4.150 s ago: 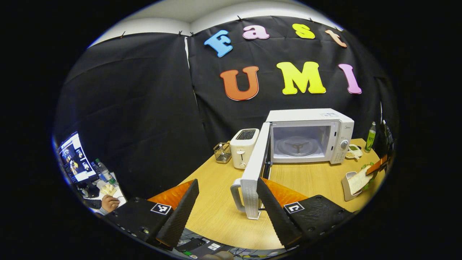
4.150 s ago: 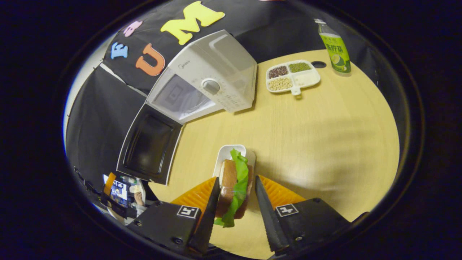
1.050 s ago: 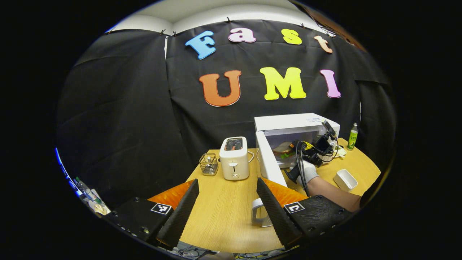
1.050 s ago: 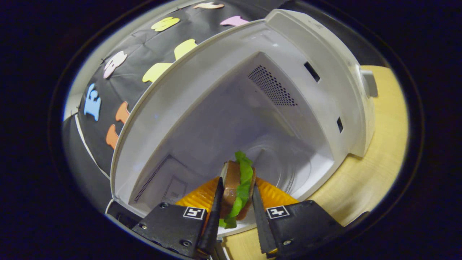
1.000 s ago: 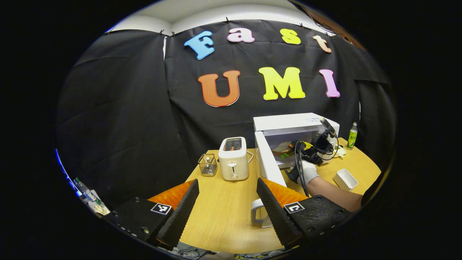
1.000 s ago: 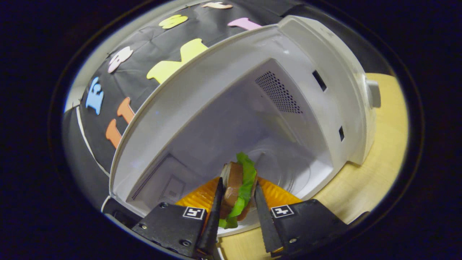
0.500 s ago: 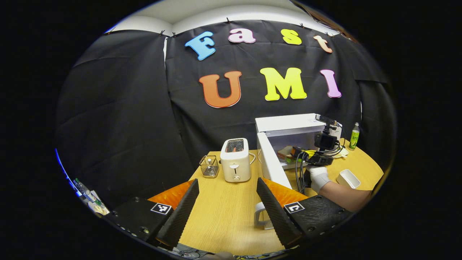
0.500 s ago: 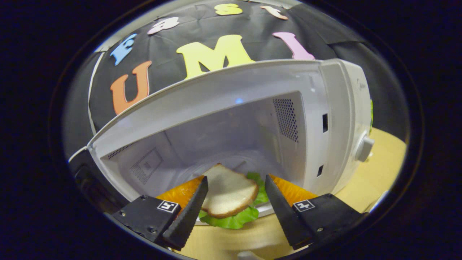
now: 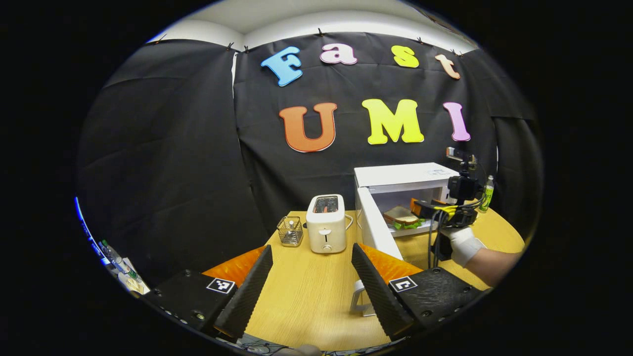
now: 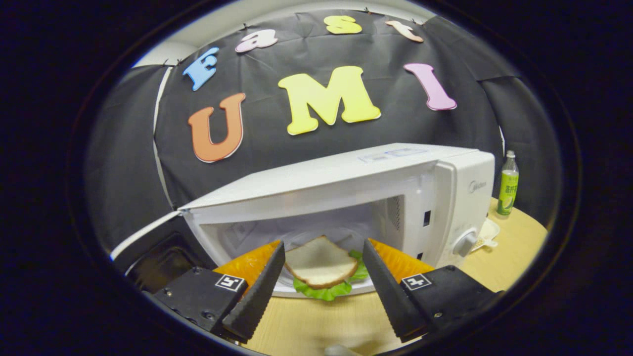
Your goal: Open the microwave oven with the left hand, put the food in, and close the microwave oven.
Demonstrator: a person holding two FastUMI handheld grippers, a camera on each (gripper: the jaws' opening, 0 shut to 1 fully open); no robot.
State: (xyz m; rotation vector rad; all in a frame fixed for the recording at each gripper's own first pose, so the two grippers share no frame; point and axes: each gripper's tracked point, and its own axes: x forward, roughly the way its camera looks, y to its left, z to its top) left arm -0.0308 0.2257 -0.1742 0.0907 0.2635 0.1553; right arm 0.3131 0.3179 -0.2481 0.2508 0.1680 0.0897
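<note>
Lying flat: sandwich, placed inside the microwave oven, bread slice uppermost, green lettuce showing under its near edge.
Sandwich position: on the cavity floor, close to the front opening; seen in the left gripper view as a small slice just inside the open cavity.
Sandwich long axis: cannot be told with confidence; the slice is seen roughly as wide as it is deep, its rounded crust edge turned toward the opening.
Microwave oven: white, set on the wooden table, cavity facing the right gripper; control dial on its right panel.
Door: swung fully out on its left-hand hinge, seen edge-on in the left gripper view; dark inner window is seen at the lower left of the right gripper view.
Door handle: white loop, seen partly behind the left gripper's right finger; contact cannot be told.
Right gripper: fingers spread wide, nothing held; the sandwich is framed between the fingertips but apart from both.
Right gripper, far view: held by a gloved hand in front of the open cavity.
Left gripper: fingers parted wide, nothing clasped, held low over the near table.
Toaster: white, left of the door.
Wire basket: just left of the toaster.
Green bottle: upright, right of the oven.
</note>
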